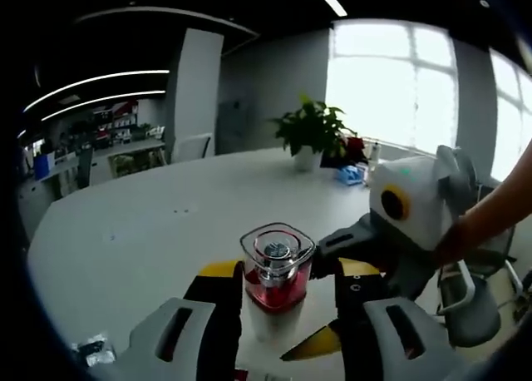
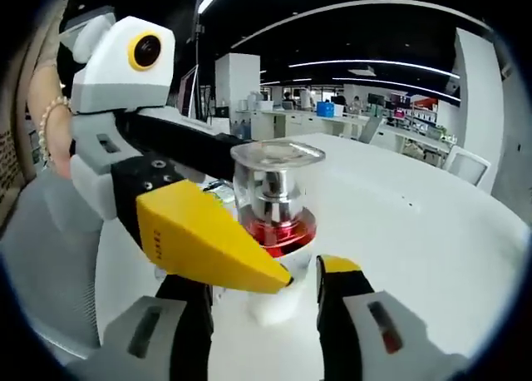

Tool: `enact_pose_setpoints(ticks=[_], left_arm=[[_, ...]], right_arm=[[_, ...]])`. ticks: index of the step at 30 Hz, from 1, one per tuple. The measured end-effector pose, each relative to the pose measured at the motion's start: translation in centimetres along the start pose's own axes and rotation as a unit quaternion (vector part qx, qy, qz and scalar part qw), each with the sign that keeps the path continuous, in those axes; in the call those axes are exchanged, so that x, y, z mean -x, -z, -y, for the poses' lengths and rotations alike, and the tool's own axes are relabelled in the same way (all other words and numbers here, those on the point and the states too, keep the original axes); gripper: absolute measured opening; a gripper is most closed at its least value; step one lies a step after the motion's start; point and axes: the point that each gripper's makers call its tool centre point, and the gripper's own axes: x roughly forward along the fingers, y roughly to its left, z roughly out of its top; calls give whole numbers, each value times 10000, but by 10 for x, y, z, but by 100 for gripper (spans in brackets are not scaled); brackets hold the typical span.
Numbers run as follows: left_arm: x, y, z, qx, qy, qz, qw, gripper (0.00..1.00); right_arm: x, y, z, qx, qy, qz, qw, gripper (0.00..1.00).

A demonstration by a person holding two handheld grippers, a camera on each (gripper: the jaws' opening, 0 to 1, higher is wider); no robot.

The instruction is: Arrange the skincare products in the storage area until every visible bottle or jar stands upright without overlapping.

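Left gripper view: the left gripper (image 1: pixel 278 302) is clenched on the upright red bottle (image 1: pixel 277 273) above the white table (image 1: pixel 125 223), long axis vertical; right gripper (image 2: pixel 262 294) straddles it from the other side, grip uncertain; left is the one carrying.

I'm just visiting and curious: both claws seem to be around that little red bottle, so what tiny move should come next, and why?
Probably lower the bottle straight down onto the white table and only then open. It looks upright, with the left gripper jaws on either side of it and the right gripper close around it too, so setting it down gently should keep it standing.
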Motion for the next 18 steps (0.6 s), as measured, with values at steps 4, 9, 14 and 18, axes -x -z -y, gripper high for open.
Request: enact_pose_setpoints(ticks=[4, 9, 14, 18], left_arm=[[13, 2, 5, 201, 195, -3, 9996, 52], [35, 7, 6, 163, 245, -30, 9996, 64], [66, 13, 2, 307, 232, -20, 9993, 69], [90, 18, 1, 336, 253, -9, 9991, 72]], right_arm=[[7, 2, -5, -193, 168, -34, 9997, 52], [15, 6, -15, -294, 290, -113, 9991, 52], [24, 9, -27, -444, 472, -118, 9978, 56], [29, 14, -38, -540, 604, -158, 9966, 59]])
